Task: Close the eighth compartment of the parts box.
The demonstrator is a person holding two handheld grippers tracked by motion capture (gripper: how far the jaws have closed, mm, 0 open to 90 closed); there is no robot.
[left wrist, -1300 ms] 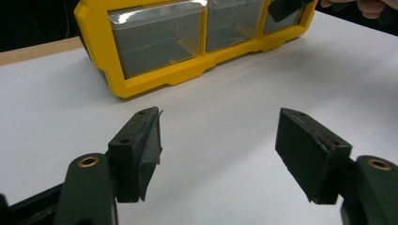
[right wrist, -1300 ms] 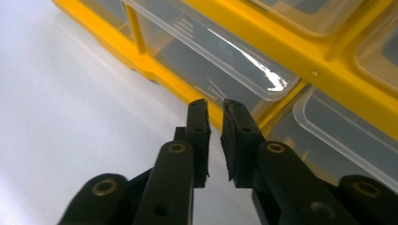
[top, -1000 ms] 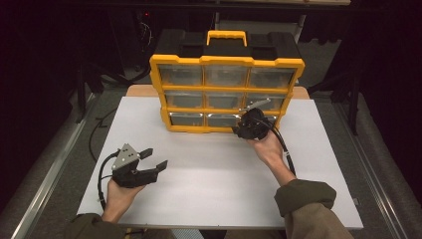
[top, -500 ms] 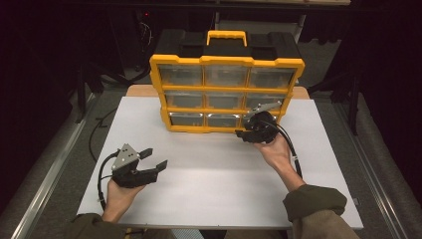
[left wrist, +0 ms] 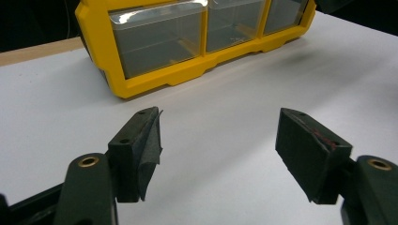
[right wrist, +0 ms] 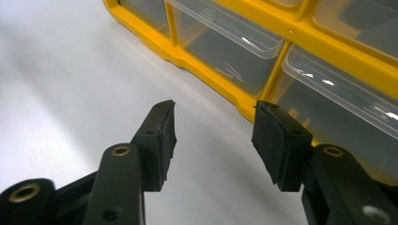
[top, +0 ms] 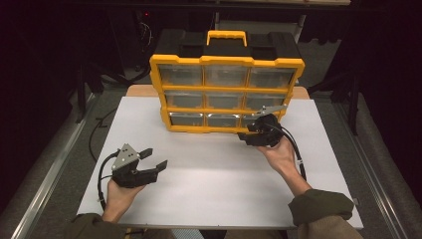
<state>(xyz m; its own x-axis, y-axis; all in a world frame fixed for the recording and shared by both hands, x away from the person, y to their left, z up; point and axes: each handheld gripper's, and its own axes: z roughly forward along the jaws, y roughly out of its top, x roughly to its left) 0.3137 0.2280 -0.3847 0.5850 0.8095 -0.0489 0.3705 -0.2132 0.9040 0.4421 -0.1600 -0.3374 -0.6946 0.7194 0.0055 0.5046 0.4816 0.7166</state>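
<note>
A yellow organizer [top: 226,60] with several clear drawers and a black top stands upright at the back of the white table [top: 214,194]. My right gripper [top: 246,133] hovers just in front of its bottom right drawer [top: 250,119], tips pointing left. Its jaws have just been opening and stand open with nothing between them [right wrist: 215,110]. The drawer [right wrist: 234,51] beyond them holds a few thin metal pins. My left gripper [top: 157,158] rests at the front left, open and empty [left wrist: 218,117], facing the organizer's lower left corner [left wrist: 155,82].
A wooden strip [top: 142,90] edges the table behind the organizer. Grey floor with a metal rail [top: 50,174] and cables lies to the left. Dark stands rise at the back and right. Bare tabletop lies between the two hands.
The right hand has drawn a little to the right and toward the person, away from the bottom drawers, and its jaws stand wider. The left hand has not moved.
</note>
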